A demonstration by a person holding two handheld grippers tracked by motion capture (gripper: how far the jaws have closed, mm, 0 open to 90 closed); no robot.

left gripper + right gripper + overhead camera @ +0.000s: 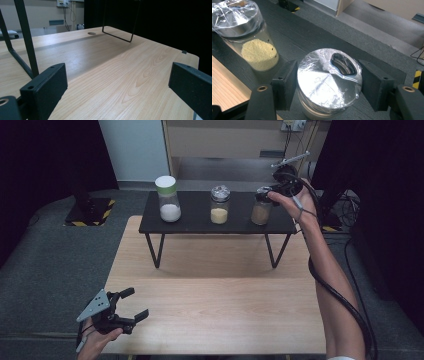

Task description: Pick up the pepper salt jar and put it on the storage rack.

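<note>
Three jars stand on one low black shelf [200,222]: one with a green lid [167,198] holding white powder, one wrapped in film [220,204] holding yellow grains, and one [261,212] holding brown powder. Two grippers are in view, left [131,309] and right [263,194]. One wooden tabletop [220,310] carries the shelf.

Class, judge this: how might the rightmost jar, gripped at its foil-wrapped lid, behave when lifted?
The rightmost jar looks like glass, so probably fragile. Its wrinkled film-covered lid may slip between the right gripper jaws. Partly filled, it is likely fairly light.
</note>
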